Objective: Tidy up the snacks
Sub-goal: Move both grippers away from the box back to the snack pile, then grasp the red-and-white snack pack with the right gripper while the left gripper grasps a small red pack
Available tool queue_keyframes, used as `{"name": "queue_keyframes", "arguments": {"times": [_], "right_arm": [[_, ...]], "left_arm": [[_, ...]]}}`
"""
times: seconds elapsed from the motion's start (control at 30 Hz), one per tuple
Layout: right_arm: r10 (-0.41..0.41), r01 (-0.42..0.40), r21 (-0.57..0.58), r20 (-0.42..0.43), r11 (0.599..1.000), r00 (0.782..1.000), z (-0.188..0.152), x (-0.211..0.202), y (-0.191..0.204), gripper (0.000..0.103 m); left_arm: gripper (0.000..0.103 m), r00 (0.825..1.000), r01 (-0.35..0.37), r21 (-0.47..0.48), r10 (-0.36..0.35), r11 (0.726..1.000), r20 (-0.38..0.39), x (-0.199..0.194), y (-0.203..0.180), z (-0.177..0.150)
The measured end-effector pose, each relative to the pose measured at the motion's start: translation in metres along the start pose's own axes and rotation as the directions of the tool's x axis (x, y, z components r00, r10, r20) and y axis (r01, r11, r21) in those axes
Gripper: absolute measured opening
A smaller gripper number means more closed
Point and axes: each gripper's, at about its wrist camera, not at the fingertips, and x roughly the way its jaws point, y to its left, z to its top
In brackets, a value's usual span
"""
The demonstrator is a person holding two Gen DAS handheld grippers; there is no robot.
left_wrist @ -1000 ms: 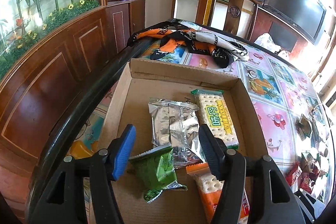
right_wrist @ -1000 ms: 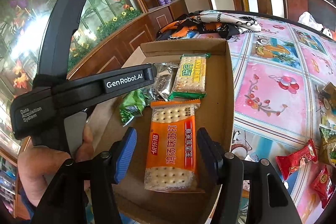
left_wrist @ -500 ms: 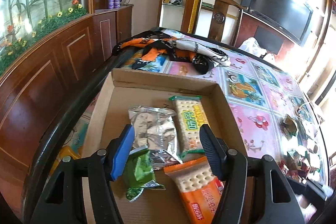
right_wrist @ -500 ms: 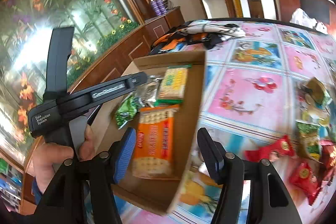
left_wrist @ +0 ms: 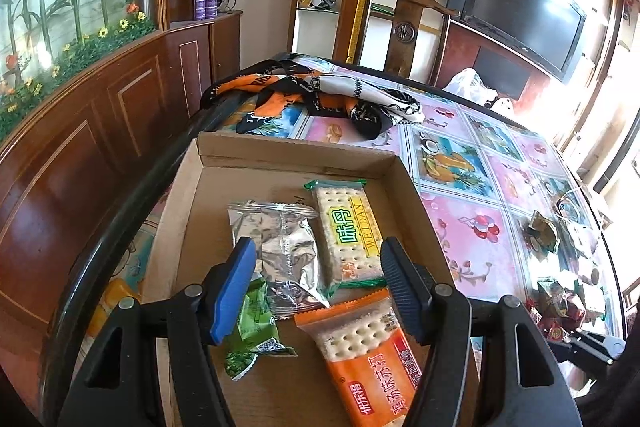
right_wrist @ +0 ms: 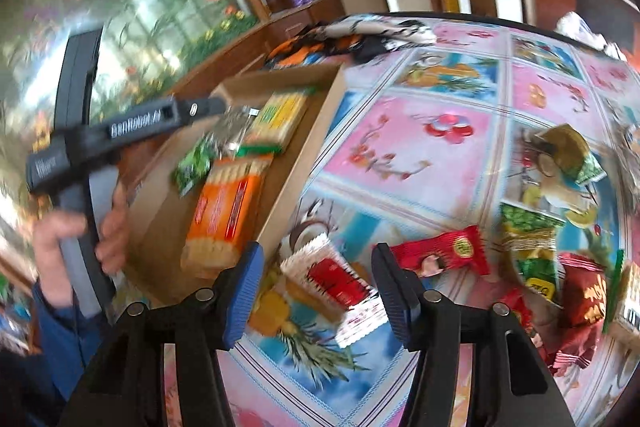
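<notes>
Now the right claw (right_wrist: 316, 291) hangs over the loose snacks on the desk (right_wrist: 420, 155), just right of the cardboard box (right_wrist: 304, 147). Its jaws have just been closing, yet they stand apart with nothing pinched; a red-and-white packet (right_wrist: 336, 287) lies on the desk between them, untouched as far as the blurred view shows. The left claw (left_wrist: 316, 287) is open too and holds nothing, poised above the box, where an orange cracker pack (left_wrist: 372, 359), a green-edged cracker pack (left_wrist: 348, 231), a silver pouch (left_wrist: 284, 251) and a small green sachet (left_wrist: 248, 339) already lie.

The step in hand looks like picking the next snack. To do it well, I would settle the right claw squarely over the red-and-white packet, lower it so the pads straddle the packet's narrow width, and close on its body, not its crimped ends. A red candy wrapper (right_wrist: 444, 255) lies near on the right, so the jaws should stay clear of it
</notes>
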Motion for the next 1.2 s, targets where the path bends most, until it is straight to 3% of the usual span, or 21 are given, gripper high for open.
{"name": "queue_keyframes", "arguments": {"times": [0.1, 0.23, 0.33, 0.37, 0.43, 0.6, 0.7, 0.8, 0.97, 1.1, 1.2], "right_arm": [[-0.005, 0.006, 0.010, -0.045, 1.000, 0.999, -0.003, 0.009, -0.006, 0.050], [0.006, -0.007, -0.007, -0.097, 1.000, 0.995, -0.009, 0.020, -0.009, 0.049], [-0.044, 0.038, -0.064, -0.087, 0.997, 0.995, -0.012, 0.021, -0.002, 0.048], [-0.055, 0.049, -0.073, -0.085, 0.996, 0.995, -0.013, 0.021, 0.000, 0.046], [-0.106, 0.096, -0.105, -0.088, 0.990, 0.990, -0.013, 0.021, 0.002, 0.026], [-0.067, 0.065, -0.067, -0.028, 0.996, 0.997, -0.012, -0.001, -0.005, 0.021], [-0.037, 0.038, -0.001, 0.057, 0.999, 0.998, -0.010, -0.025, -0.019, 0.021], [-0.073, 0.058, 0.117, 0.127, 0.991, 0.989, -0.011, -0.045, -0.046, 0.020], [-0.140, 0.066, 0.345, 0.196, 0.936, 0.971, -0.018, -0.073, -0.099, 0.020], [-0.167, 0.061, 0.424, 0.218, 0.904, 0.962, -0.021, -0.086, -0.118, 0.020], [-0.165, 0.052, 0.446, 0.220, 0.894, 0.962, -0.022, -0.091, -0.123, 0.020]], "left_arm": [[0.064, 1.000, 0.001, 0.000, -0.001, 1.000, 0.000, 0.000, 0.000, 0.000], [0.064, 1.000, 0.005, 0.006, -0.005, 1.000, 0.002, 0.001, -0.003, -0.001], [0.064, 1.000, 0.006, 0.013, -0.006, 1.000, 0.003, 0.001, -0.006, -0.002], [0.064, 1.000, 0.008, 0.016, -0.008, 1.000, 0.004, 0.001, -0.006, -0.002], [0.064, 1.000, 0.021, 0.020, -0.021, 1.000, 0.006, -0.001, -0.009, -0.004], [0.064, 0.995, 0.089, 0.046, -0.090, 0.995, 0.031, -0.010, -0.020, -0.004], [0.064, 0.986, 0.167, 0.055, -0.167, 0.984, 0.009, -0.011, -0.032, -0.005], [0.064, 0.975, 0.223, 0.096, -0.222, 0.970, -0.021, -0.012, -0.053, -0.011], [0.064, 0.959, 0.282, 0.251, -0.268, 0.926, -0.090, -0.013, -0.124, -0.033], [0.063, 0.958, 0.278, 0.354, -0.232, 0.893, -0.167, 0.000, -0.170, -0.054], [0.056, 0.961, 0.257, 0.398, -0.189, 0.881, -0.202, 0.012, -0.186, -0.065]]}}
